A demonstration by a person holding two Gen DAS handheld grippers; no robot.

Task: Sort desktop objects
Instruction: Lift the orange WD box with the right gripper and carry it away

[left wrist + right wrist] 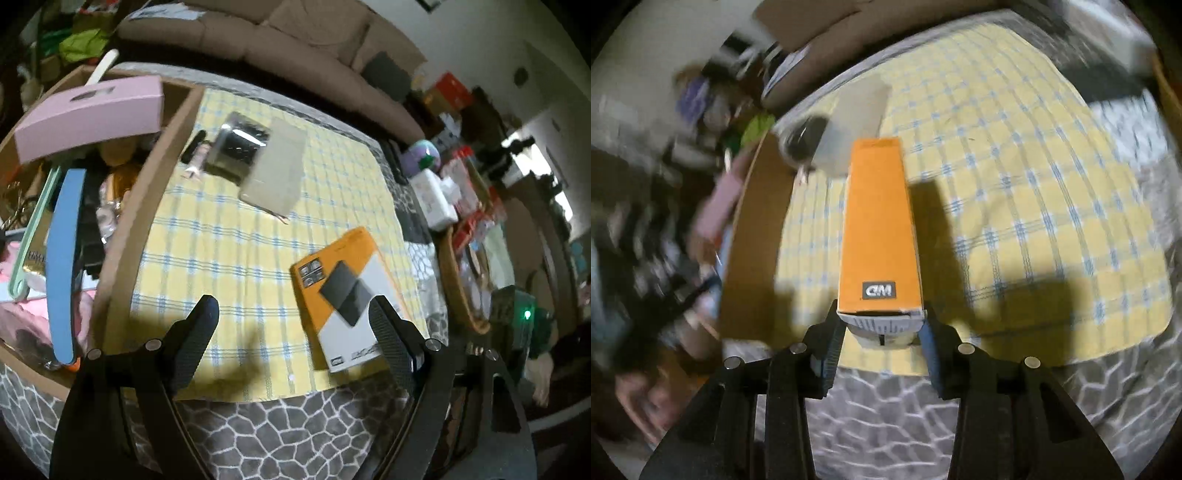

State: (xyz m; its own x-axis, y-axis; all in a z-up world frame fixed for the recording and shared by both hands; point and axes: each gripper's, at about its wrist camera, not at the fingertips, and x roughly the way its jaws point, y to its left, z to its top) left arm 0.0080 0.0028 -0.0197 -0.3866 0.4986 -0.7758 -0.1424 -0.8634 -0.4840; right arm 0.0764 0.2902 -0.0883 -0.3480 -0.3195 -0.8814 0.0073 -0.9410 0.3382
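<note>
An orange and white hard-drive box (341, 295) is held on its edge above the yellow checked cloth (229, 236). In the right wrist view my right gripper (881, 332) is shut on the near end of this box (877, 229), its orange side facing up. My left gripper (291, 325) is open and empty over the cloth's near edge, just left of the box. A grey flat case with a shiny silver object (258, 158) lies at the far side of the cloth.
A brown cardboard box (147, 206) at the left holds a pink box (92, 114), a blue strip (64, 258) and other clutter. A sofa (295, 44) stands behind. A basket and packages (461, 221) crowd the right edge.
</note>
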